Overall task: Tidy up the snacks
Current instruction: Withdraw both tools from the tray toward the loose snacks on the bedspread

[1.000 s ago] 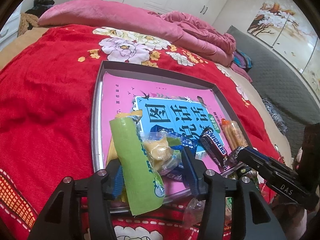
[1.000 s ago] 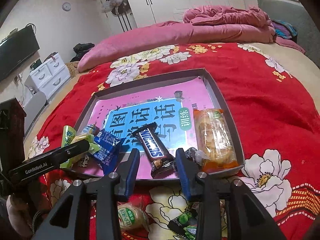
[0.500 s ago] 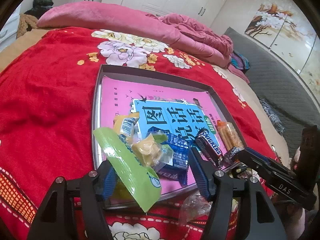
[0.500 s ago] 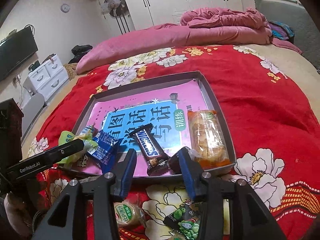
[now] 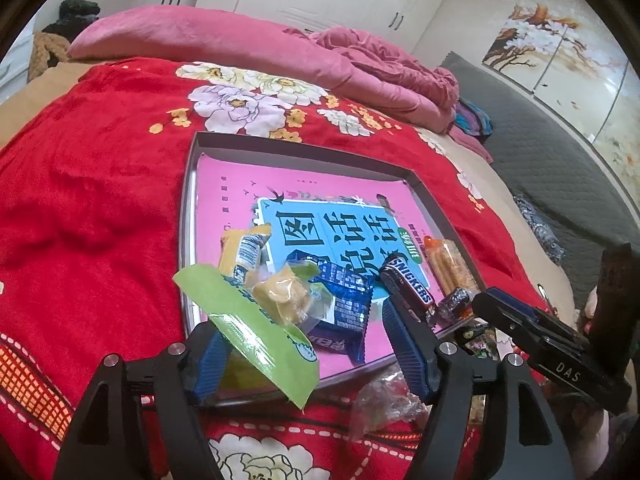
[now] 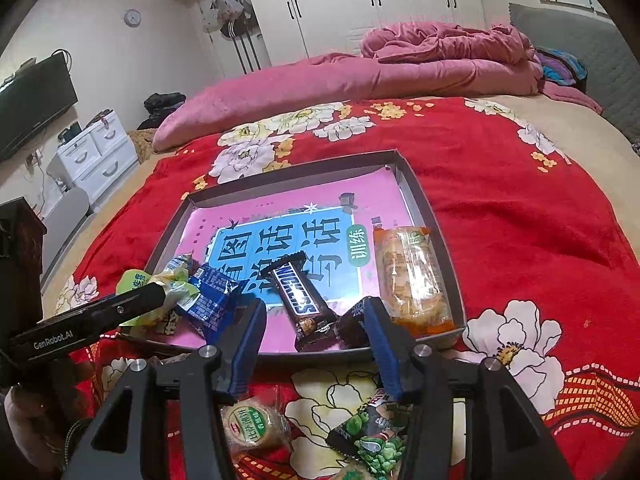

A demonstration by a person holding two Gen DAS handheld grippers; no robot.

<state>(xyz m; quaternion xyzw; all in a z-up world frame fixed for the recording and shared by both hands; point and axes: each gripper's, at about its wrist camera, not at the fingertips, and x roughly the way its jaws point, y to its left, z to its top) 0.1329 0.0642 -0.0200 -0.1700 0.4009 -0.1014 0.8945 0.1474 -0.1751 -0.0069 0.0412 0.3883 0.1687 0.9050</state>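
Both grippers are held spread and empty: the left gripper [image 5: 308, 344] at the tray's [image 5: 188, 216] 6 o'clock edge over a green pack [image 5: 256, 332], the right gripper [image 6: 316, 340] just short of the Snickers [image 6: 296, 292], with the cracker pack [image 6: 412, 276] at its 2 o'clock.

One tray [image 6: 426, 200]; six snacks inside; three snacks on blanket [image 6: 520, 200]; two tools.
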